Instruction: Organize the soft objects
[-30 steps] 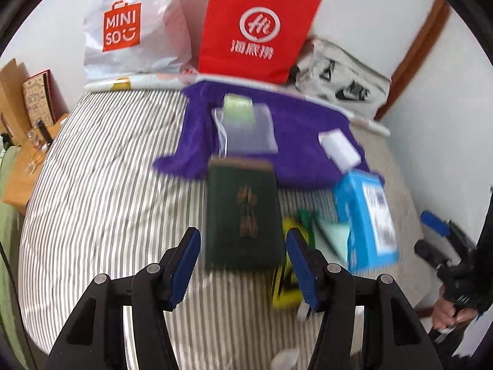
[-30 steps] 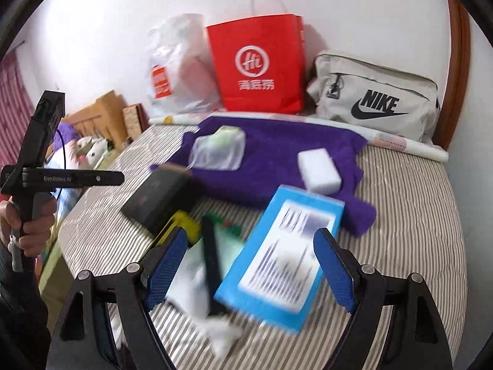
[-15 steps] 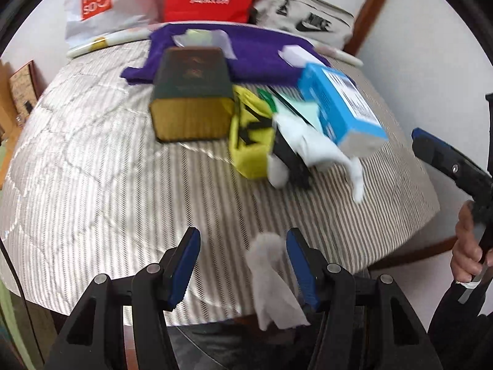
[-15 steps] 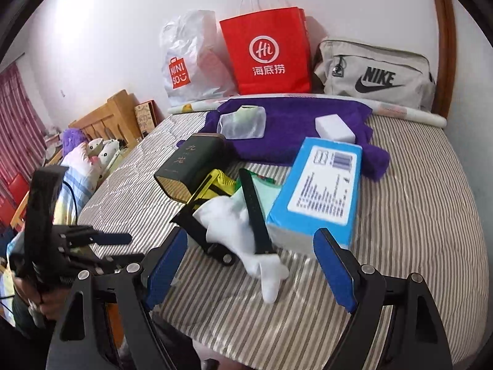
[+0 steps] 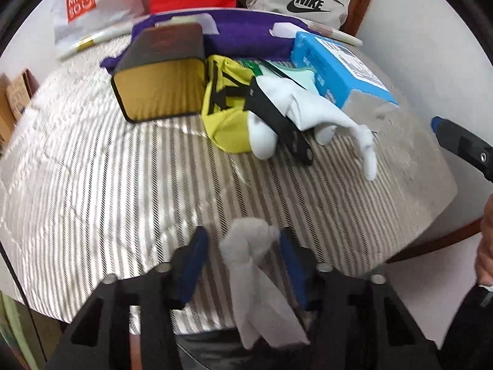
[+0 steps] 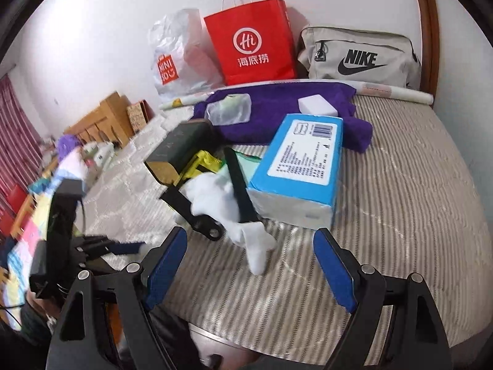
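Left claw at the near edge of the striped bed, angled steeply down. A grey-white sock sits between its blue pads; the jaws are closing on it, and a gap is visible on the left side, so no firm pinch can be confirmed. The sock's long axis runs toward the viewer: bunched end up on the mattress edge, the rest hanging over the edge below the claw.

Right claw stands wide, nothing between the pads. It hovers above the bed, aimed at the pile.

Next out, mid-bed: a white sock draped over a black strap, its long axis slanting toward the near edge, toe end pointing at the right claw. A second white piece lies bunched to its left; cannot tell whether it belongs to the same sock. Touching behind it: a yellow pouch, a dark green box on its side with its gold end facing near, and a blue tissue pack lying flat, long axis running away from the viewer.

Farther: a purple towel carrying a clear pouch and a white block.

Against the wall: a Miniso plastic bag, a red paper bag, a beige Nike bag.
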`<action>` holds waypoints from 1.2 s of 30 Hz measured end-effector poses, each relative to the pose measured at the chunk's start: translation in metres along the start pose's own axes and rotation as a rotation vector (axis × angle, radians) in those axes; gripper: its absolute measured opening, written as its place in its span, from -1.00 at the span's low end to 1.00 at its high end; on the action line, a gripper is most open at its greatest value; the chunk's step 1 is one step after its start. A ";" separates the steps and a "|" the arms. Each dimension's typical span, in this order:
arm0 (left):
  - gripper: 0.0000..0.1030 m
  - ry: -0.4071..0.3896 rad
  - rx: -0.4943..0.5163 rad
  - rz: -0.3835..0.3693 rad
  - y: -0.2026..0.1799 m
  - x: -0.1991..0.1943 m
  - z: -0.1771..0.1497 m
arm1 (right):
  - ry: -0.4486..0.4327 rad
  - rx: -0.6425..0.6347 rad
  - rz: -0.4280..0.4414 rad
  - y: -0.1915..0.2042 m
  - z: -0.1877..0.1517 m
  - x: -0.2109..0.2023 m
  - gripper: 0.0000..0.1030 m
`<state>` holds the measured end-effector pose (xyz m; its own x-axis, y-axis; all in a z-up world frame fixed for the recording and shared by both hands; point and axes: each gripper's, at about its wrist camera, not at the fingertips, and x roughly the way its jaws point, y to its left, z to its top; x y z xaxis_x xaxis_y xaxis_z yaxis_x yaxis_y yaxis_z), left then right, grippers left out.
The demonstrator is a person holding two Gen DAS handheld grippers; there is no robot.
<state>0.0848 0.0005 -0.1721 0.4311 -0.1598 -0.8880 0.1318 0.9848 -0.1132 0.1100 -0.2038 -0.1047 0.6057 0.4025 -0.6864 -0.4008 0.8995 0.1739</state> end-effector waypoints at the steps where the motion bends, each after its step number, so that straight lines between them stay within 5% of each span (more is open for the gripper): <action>1: -0.44 -0.007 0.002 0.008 0.001 0.000 0.001 | -0.002 -0.021 -0.019 0.002 -0.002 0.001 0.63; 16: -0.57 -0.054 -0.128 0.096 0.078 0.007 0.045 | 0.045 -0.061 -0.014 0.015 0.007 0.037 0.62; 23: -0.45 -0.071 -0.151 0.039 0.083 0.013 0.041 | 0.044 -0.098 0.042 0.033 0.009 0.049 0.42; 29: -0.45 -0.107 -0.146 0.027 0.083 0.012 0.036 | 0.023 -0.173 0.172 0.063 0.014 0.056 0.13; 33: -0.45 -0.112 -0.158 -0.002 0.087 0.011 0.035 | 0.031 -0.244 0.195 0.080 0.015 0.068 -0.15; 36: -0.45 -0.109 -0.162 -0.014 0.089 0.012 0.036 | 0.054 -0.273 0.199 0.086 0.016 0.078 -0.18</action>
<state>0.1341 0.0836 -0.1762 0.5255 -0.1710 -0.8334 -0.0034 0.9792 -0.2031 0.1340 -0.0928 -0.1321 0.4623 0.5497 -0.6958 -0.6813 0.7224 0.1179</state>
